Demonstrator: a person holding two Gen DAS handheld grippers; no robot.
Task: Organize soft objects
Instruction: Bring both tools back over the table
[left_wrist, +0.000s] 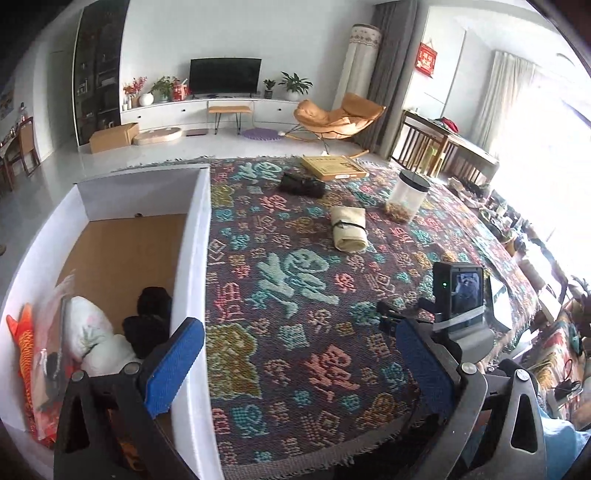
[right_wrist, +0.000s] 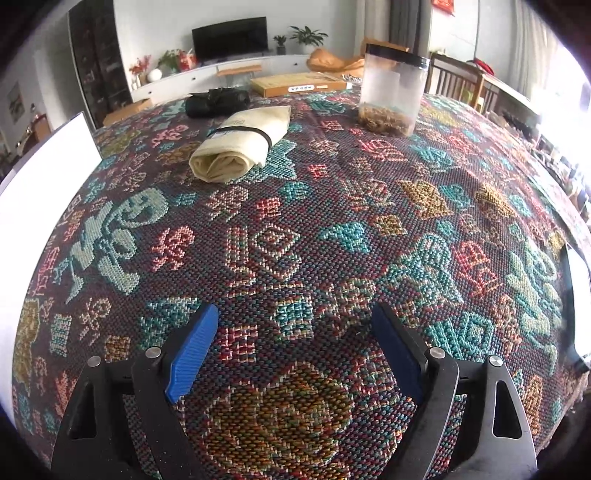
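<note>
Here: cream roll (right_wrist: 240, 144) | well beyond right gripper (right_wrist: 295, 354) | jaws wide

Cream rolled cloth (right_wrist: 240, 142) bound by a black band, lying on its side on the patterned tablecloth, black soft bundle (right_wrist: 217, 102) just behind it, white box (left_wrist: 192, 258) holding orange fish plush (left_wrist: 24, 354), white pillow (left_wrist: 92, 332), dark items, perhaps socks (left_wrist: 149, 317)

My right claw (right_wrist: 293, 345) sits at the bottom of the frame, blue pads spread wide with nothing between them, only the patterned woven cloth (right_wrist: 314, 236) beneath. Upper left of centre lies a cream rolled bundle (right_wrist: 240, 146) banded in black; a black bundle (right_wrist: 217, 102) rests just behind it. A clear jar (right_wrist: 393, 90) stands upper right, a flat yellow box (right_wrist: 297, 85) at the far edge.
</note>
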